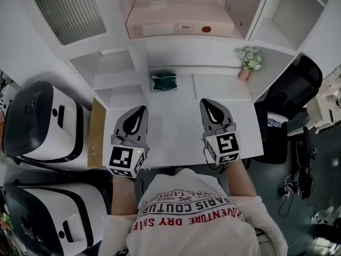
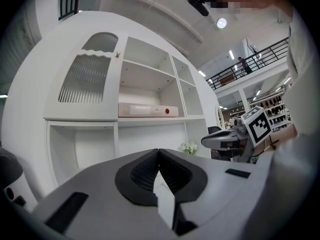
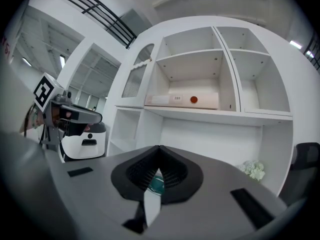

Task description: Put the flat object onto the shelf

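The flat object, a pale pink box (image 1: 178, 17) with a red dot, lies on a middle shelf of the white cabinet (image 1: 277, 41), also visible in the left gripper view (image 2: 147, 110) and the right gripper view (image 3: 182, 100). My left gripper (image 1: 141, 110) hovers over the white desk (image 1: 176, 127), its jaws shut and empty (image 2: 158, 151). My right gripper (image 1: 205, 101) is level beside it, also shut with nothing held (image 3: 160, 148). Both point at the cabinet, well short of the box.
A small green thing (image 1: 163, 82) sits on the desk at the back, ahead of the grippers. A potted white flower (image 1: 249, 62) stands at the back right. Two white-and-black machines (image 1: 42, 127) are at the left, and a black chair (image 1: 298, 84) at the right.
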`<state>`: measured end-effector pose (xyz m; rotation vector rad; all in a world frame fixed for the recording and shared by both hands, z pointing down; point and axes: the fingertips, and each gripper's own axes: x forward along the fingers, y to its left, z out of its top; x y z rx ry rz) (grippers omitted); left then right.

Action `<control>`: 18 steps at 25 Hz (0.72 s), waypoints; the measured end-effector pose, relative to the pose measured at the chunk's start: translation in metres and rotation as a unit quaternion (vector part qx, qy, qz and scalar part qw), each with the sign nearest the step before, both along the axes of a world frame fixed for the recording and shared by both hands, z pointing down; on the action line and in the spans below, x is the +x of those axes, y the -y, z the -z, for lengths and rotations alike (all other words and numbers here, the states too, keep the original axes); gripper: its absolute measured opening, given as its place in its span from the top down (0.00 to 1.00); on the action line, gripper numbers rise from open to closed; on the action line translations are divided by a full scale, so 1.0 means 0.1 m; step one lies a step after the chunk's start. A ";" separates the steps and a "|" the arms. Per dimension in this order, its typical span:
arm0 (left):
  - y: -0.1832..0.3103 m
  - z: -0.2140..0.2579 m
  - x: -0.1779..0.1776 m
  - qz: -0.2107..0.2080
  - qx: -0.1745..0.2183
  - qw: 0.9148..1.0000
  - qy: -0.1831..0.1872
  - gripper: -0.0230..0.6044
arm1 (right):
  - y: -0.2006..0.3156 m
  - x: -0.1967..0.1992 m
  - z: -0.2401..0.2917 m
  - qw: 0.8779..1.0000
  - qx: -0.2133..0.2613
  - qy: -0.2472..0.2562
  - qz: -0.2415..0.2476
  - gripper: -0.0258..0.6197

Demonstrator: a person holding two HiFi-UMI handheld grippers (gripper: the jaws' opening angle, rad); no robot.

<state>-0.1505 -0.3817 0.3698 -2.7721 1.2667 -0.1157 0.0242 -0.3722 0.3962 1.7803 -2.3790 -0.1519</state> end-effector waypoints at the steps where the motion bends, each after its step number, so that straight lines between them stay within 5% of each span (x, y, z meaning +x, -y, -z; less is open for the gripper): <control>1: 0.01 0.00 0.01 0.000 0.000 1.000 0.000 0.94 | 0.01 0.00 -0.01 1.000 -0.001 -0.003 0.001 0.92; 18: 0.08 -0.02 0.03 0.008 -0.007 1.000 0.000 0.94 | 0.02 0.02 -0.04 1.000 -0.008 0.012 0.009 0.92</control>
